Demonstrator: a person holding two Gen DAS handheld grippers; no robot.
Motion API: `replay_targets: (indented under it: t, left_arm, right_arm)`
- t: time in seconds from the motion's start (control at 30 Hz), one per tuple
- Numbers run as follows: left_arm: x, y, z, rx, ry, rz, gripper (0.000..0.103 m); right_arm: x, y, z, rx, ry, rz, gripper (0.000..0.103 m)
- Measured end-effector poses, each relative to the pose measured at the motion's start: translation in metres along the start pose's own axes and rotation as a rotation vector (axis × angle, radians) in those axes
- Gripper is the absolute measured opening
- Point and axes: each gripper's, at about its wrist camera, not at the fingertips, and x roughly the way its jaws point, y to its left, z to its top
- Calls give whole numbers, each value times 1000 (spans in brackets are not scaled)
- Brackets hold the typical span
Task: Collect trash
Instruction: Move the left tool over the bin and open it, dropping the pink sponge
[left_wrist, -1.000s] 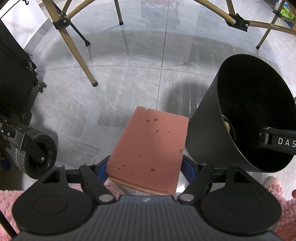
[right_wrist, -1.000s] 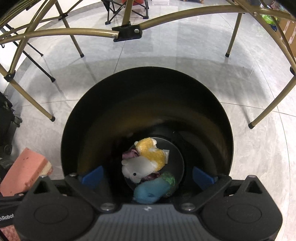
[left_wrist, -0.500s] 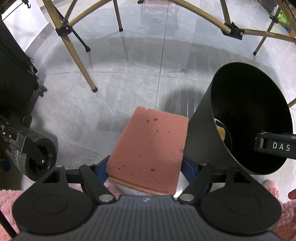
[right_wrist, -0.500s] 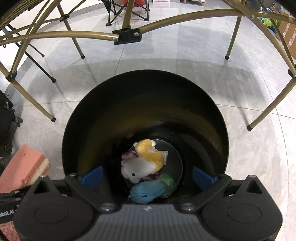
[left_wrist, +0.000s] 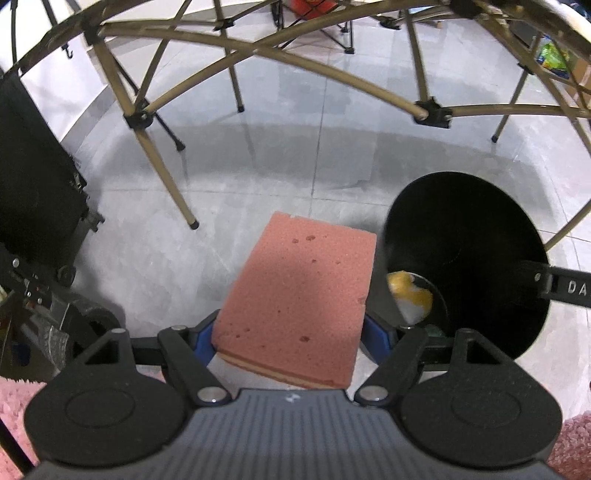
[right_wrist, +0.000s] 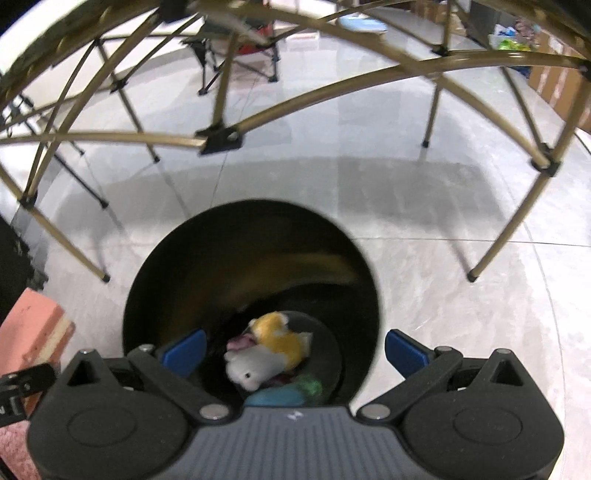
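- I am looking down along the left gripper (left_wrist: 290, 332): its jaws are standing partly open and are clamping a pink sponge (left_wrist: 299, 299) between the two blue pads (left_wrist: 201, 338), one pad pressing each long side.
- The sponge is sticking out forward, toward 12 o'clock in the left wrist view, and is hanging clear above the grey tiled floor (left_wrist: 258, 166). A paler layer is showing along its near bottom edge.
- The black bin (left_wrist: 480, 236) is standing at about 3 o'clock of the sponge in that view, just beside it; I cannot tell whether the sponge's right edge is touching the bin's rim.
- The sponge is sitting outside the bin, not over its mouth.
- I am seeing the right gripper (right_wrist: 293, 350) poised over the bin's opening with its jaws spread wide; nothing is lying between its blue pads (right_wrist: 184, 350) and they are touching nothing.
- At the bottom of the bin, a yellow plush toy (right_wrist: 277, 334), a white plush toy (right_wrist: 251, 369) and a blue item (right_wrist: 275, 398) with something green (right_wrist: 310, 386) beside it are lying together in a heap.
- In the right wrist view the sponge is showing at 9 o'clock, at the left edge, beyond the bin's wall.
- Gold folding table legs (left_wrist: 162, 162) are standing on the floor from 10 to 2 o'clock, well apart from the bin.
- A pink fluffy rug (left_wrist: 14, 406) is showing at 7 o'clock in the left view.
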Motion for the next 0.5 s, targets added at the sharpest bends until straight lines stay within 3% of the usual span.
replay_targets:
  t: [0.5]
  left_arm:
    - [-11, -68, 3, 106, -17, -67, 77]
  right_arm:
    - [-20, -109, -11, 249, -59, -97, 103]
